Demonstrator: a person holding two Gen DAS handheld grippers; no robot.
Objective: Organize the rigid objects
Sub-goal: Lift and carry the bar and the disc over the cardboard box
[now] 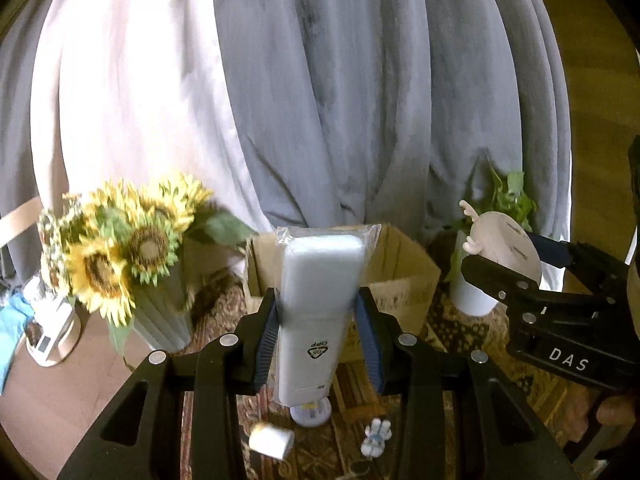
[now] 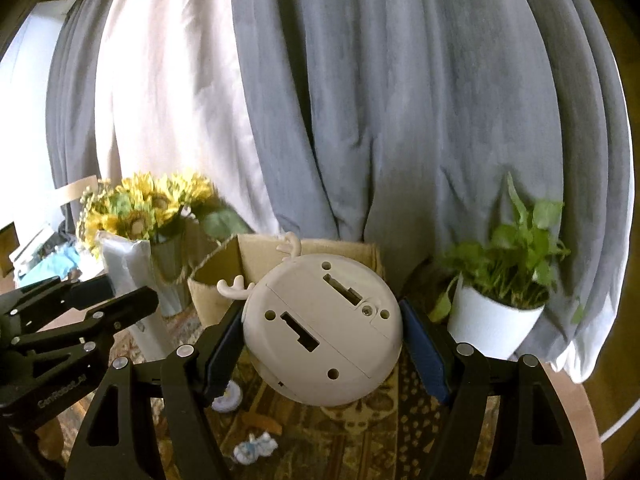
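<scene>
My left gripper is shut on a long white device in a clear plastic wrapper, held upright above the table in front of the cardboard box. My right gripper is shut on a round cream gadget with small antlers, its underside facing the camera, held in front of the same box. The right gripper and the gadget also show at the right of the left wrist view. The left gripper with the wrapped device shows at the left of the right wrist view.
A vase of sunflowers stands left of the box, a potted green plant to its right. On the patterned tablecloth lie a small white roll, a blue-white figurine and a round white disc. Grey and white curtains hang behind.
</scene>
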